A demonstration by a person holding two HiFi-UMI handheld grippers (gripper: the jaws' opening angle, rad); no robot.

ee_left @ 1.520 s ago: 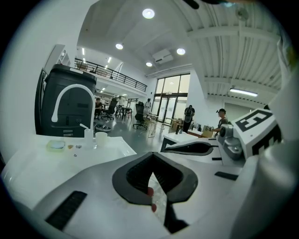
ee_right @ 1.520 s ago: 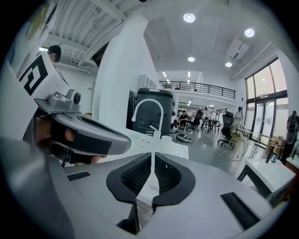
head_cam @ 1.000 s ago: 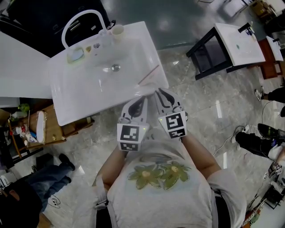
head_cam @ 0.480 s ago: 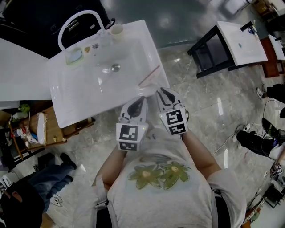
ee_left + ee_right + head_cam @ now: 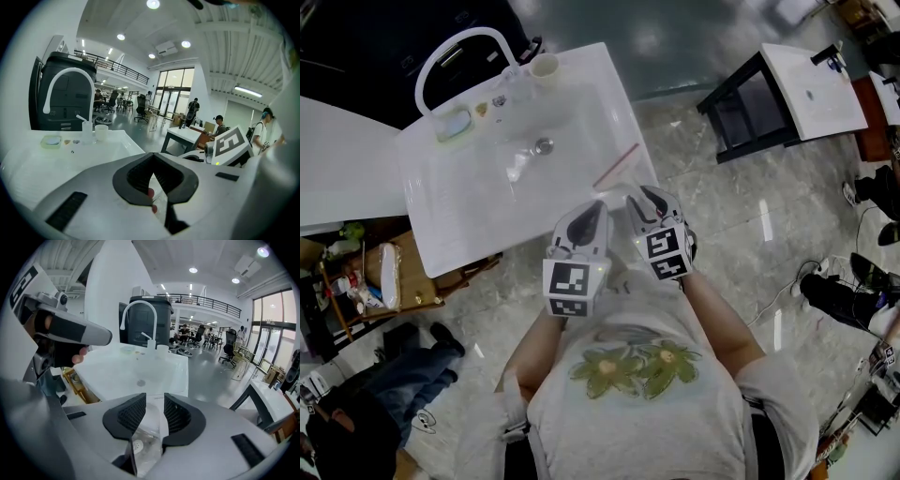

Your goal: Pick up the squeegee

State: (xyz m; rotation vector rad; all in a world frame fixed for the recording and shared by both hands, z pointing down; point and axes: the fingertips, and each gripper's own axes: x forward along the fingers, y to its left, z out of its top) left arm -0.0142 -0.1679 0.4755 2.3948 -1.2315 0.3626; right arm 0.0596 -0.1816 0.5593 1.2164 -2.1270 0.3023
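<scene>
The squeegee [image 5: 616, 165] seems to be the thin red strip with a clear body. It lies flat on the sink [image 5: 441, 234], slanting along the rim toward the corner on the person's right side. I judge it sits there, near the edge, so it can be reached from the front without leaning over the basin.

Both grippers are held low and close together at that corner, side by side and tipped down toward the rim. That fits an approach just before a grab. The right gripper [image 5: 154, 401] has just been opening its jaws, and they now stand apart. Its own view shows a clear plastic piece [image 5: 147, 439] lined up in the gap between the pads, which are not pressing on it as far as I can tell. That piece is probably the squeegee's handle — so the squeegee lies just under and ahead of the right gripper's tips, with the red strip a little further in.

The left gripper [image 5: 152, 158] has its tips together, with nothing I can make out pinched between them. It hangs just beside the right one at the sink's near edge — likely standing by. The squeegee is not yet lifted.
</scene>
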